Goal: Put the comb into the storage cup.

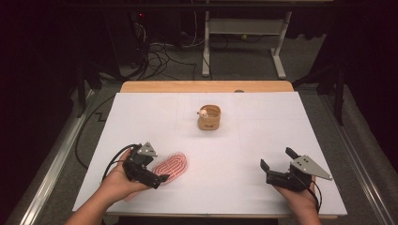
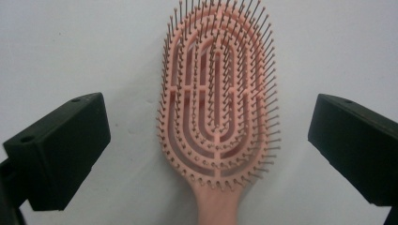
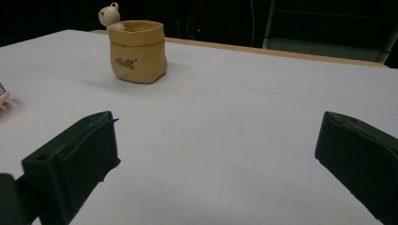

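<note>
A pink vented hairbrush (image 1: 172, 166) lies bristles-up on the white table cover (image 1: 263, 122) at the near left. My left gripper (image 1: 157, 171) hovers over its handle end, open. In the left gripper view the brush (image 2: 218, 93) lies between the two jaws without touching either, and the left gripper (image 2: 209, 101) holds nothing. My right gripper (image 1: 277, 158) rests open at the near right, nothing between its jaws (image 3: 219, 122). A tan pouch-shaped cup (image 1: 209, 117) with a small bear figure (image 1: 203, 112) on its rim stands mid-table; the cup (image 3: 137, 50) stands ahead and left of the right gripper.
The table's wooden back edge (image 1: 206, 86) shows beyond the cover. Behind it on the dark floor are cables (image 1: 159, 54) and a white desk frame (image 1: 244, 37). Metal rails run along both sides of the table.
</note>
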### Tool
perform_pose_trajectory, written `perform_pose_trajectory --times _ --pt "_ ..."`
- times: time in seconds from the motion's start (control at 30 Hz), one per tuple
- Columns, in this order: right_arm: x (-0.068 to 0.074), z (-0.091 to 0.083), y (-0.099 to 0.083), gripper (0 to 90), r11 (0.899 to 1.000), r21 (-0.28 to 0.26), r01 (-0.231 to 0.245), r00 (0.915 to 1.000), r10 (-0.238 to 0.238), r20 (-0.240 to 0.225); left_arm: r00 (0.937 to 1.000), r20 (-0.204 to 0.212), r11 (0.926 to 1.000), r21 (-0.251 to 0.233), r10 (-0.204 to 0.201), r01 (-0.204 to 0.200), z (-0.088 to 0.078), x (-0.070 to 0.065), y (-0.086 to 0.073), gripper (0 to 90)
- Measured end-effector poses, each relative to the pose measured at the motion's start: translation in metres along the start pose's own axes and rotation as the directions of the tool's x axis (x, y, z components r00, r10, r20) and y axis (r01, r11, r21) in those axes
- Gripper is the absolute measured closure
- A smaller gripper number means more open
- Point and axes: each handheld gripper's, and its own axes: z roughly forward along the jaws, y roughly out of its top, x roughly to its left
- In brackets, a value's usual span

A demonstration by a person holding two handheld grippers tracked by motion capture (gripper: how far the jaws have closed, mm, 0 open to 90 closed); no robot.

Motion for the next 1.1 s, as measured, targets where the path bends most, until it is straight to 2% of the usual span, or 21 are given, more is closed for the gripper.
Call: perform_pose_trajectory --times 0.03,0.1,0.13,0.17,0.27,0.37,0.4,0.43,0.5,0.53,0.6,0.63,0.67,0.7,0.77,0.8,0.83,0.97,1.03,1.07,1.1 --pt "0.000 0.000 0.000 0.3 1.000 0.000 0.001 1.0000 -0.001 0.000 0.9999 -0.003 0.9997 0.023 0.010 -0.010 0.002 -0.002 0.004 0.2" --pt "0.000 0.000 0.000 0.3 1.000 -0.001 0.001 1.0000 -0.001 0.001 0.9998 -0.005 0.9991 0.039 0.019 -0.018 0.004 -0.003 0.006 0.2" --pt "0.000 0.000 0.000 0.3 1.000 -0.002 0.000 1.0000 0.000 -0.001 0.9995 -0.004 0.9971 0.070 0.030 -0.030 0.008 -0.003 0.010 0.3" --pt "0.000 0.000 0.000 0.3 1.000 -0.002 0.000 1.0000 0.000 -0.001 0.9995 -0.004 0.9971 0.070 0.030 -0.030 0.008 -0.003 0.010 0.3" --pt "0.000 0.000 0.000 0.3 1.000 -0.001 -0.001 1.0000 0.001 0.000 0.9993 0.001 0.9918 0.123 0.037 -0.037 0.016 -0.002 0.018 0.7" --pt "0.000 0.000 0.000 0.3 1.000 -0.001 -0.003 1.0000 0.003 0.000 0.9992 0.000 0.9880 0.149 0.041 -0.040 0.019 -0.002 0.021 0.8" --pt "0.000 0.000 0.000 0.3 1.000 -0.001 -0.004 1.0000 0.004 -0.001 0.9991 0.000 0.9837 0.175 0.042 -0.042 0.023 -0.003 0.024 0.8" --pt "0.000 0.000 0.000 0.3 1.000 -0.001 -0.004 1.0000 0.004 -0.001 0.9991 0.000 0.9837 0.175 0.042 -0.042 0.023 -0.003 0.024 0.7" --pt "-0.001 0.000 0.000 0.3 1.000 -0.001 -0.007 1.0000 0.007 0.000 0.9987 0.001 0.9740 0.221 0.052 -0.051 0.029 -0.004 0.029 0.7" --pt "-0.001 0.000 0.000 0.3 1.000 -0.001 -0.007 1.0000 0.007 0.000 0.9987 0.001 0.9740 0.221 0.052 -0.051 0.029 -0.004 0.029 0.7" --pt "0.000 0.000 -0.001 0.3 1.000 -0.001 -0.006 1.0000 0.006 -0.001 0.9980 0.007 0.9681 0.243 0.063 -0.063 0.033 -0.007 0.033 1.8" --pt "0.000 0.000 -0.001 0.3 1.000 -0.001 -0.006 1.0000 0.006 -0.001 0.9980 0.007 0.9681 0.243 0.063 -0.063 0.033 -0.007 0.033 2.7" --pt "0.000 0.000 -0.001 0.3 1.000 -0.001 -0.004 1.0000 0.004 -0.002 0.9969 0.004 0.9638 0.255 0.078 -0.077 0.036 -0.008 0.036 3.3" --pt "0.000 0.000 -0.001 0.3 1.000 -0.001 -0.004 1.0000 0.004 -0.002 0.9969 0.004 0.9638 0.255 0.078 -0.077 0.036 -0.008 0.036 3.3" --pt "0.000 0.000 -0.001 0.3 1.000 0.001 -0.002 1.0000 0.002 -0.004 0.9965 0.003 0.9589 0.272 0.083 -0.081 0.039 -0.010 0.038 3.3" --pt "0.000 0.000 -0.001 0.3 1.000 -0.001 -0.001 1.0000 0.001 -0.005 0.9957 0.002 0.9518 0.293 0.093 -0.089 0.041 -0.011 0.038 3.3" --pt "0.000 0.000 -0.001 0.3 1.000 -0.001 -0.001 1.0000 0.001 -0.005 0.9957 0.002 0.9518 0.293 0.093 -0.089 0.041 -0.011 0.038 3.3" --pt "0.000 0.001 -0.001 0.3 1.000 0.000 -0.001 1.0000 0.001 -0.003 0.9948 -0.008 0.9424 0.321 0.102 -0.093 0.046 -0.011 0.038 3.5" --pt "0.000 0.001 -0.001 0.3 1.000 0.003 -0.002 1.0000 0.002 -0.004 0.9936 -0.025 0.9324 0.349 0.110 -0.094 0.049 -0.010 0.038 4.0" --pt "0.000 0.001 -0.001 0.3 1.000 0.003 -0.002 1.0000 0.002 -0.004 0.9936 -0.025 0.9324 0.349 0.110 -0.094 0.049 -0.010 0.038 4.0" --pt "0.000 0.001 -0.001 0.3 1.000 0.001 -0.002 1.0000 0.002 -0.005 0.9941 -0.023 0.9292 0.358 0.106 -0.091 0.050 -0.010 0.038 4.0"
